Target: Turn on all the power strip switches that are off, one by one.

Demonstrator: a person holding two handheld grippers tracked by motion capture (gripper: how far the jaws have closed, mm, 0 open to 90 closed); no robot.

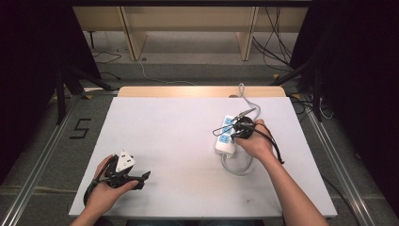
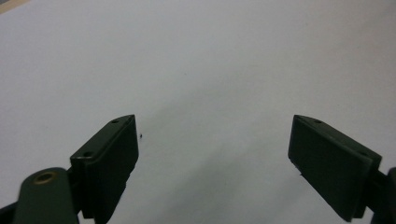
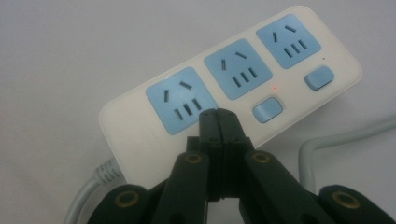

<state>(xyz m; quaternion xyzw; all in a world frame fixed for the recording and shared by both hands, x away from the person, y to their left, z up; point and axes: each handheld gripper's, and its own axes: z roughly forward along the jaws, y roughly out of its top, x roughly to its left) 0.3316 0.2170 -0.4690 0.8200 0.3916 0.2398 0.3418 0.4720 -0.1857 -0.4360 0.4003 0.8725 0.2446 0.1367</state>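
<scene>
A white power strip (image 1: 224, 144) (image 3: 299, 60) with three blue sockets lies on the right half of the white table (image 1: 179, 141). My right gripper (image 1: 233, 135) (image 3: 217, 116) is shut with nothing between its jaws. Its tips sit right over the strip, beside the nearest socket (image 3: 180, 99) and in line with two blue switches (image 3: 267, 109). A small red light (image 3: 274, 87) glows by the middle socket. My left gripper (image 1: 142, 180) (image 2: 215, 135) rests low at the front left, jaws wide open, with bare table between them.
The strip's grey cable (image 1: 237, 167) loops toward the front, and another stretch of cable (image 1: 243, 94) runs off the far edge. A wooden strip (image 1: 202, 91) borders the table's far side. Black cables lie on the floor beyond it.
</scene>
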